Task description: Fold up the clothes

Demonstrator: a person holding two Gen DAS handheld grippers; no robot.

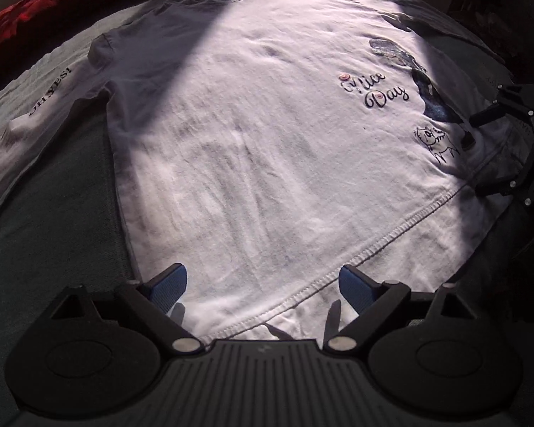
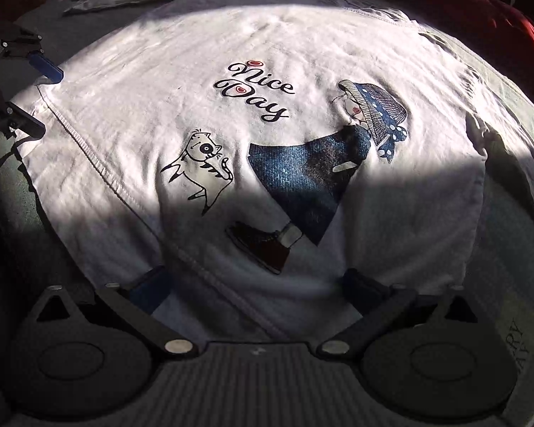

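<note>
- Two shadow bands cross the white T-shirt [image 2: 153, 114], dimming the boot of the printed girl [image 2: 313, 163] and part of the cat drawing [image 2: 203, 167].
- One sleeve [image 1: 42, 106] carries lettering, its first letters hard to read; the red fabric [image 1: 28, 10] beyond is cut off by the frame edge.
- Spread flat on a grey-green surface [image 1: 53, 220], the shirt shows "Nice Day" [image 2: 256, 89] face up.
- Left claw [image 1: 263, 284] stands wide open over the hem, gripping nothing.
- Right claw [image 2: 256, 288] also gapes wide over the hem corner, empty; whether its tips touch cloth is unclear.
</note>
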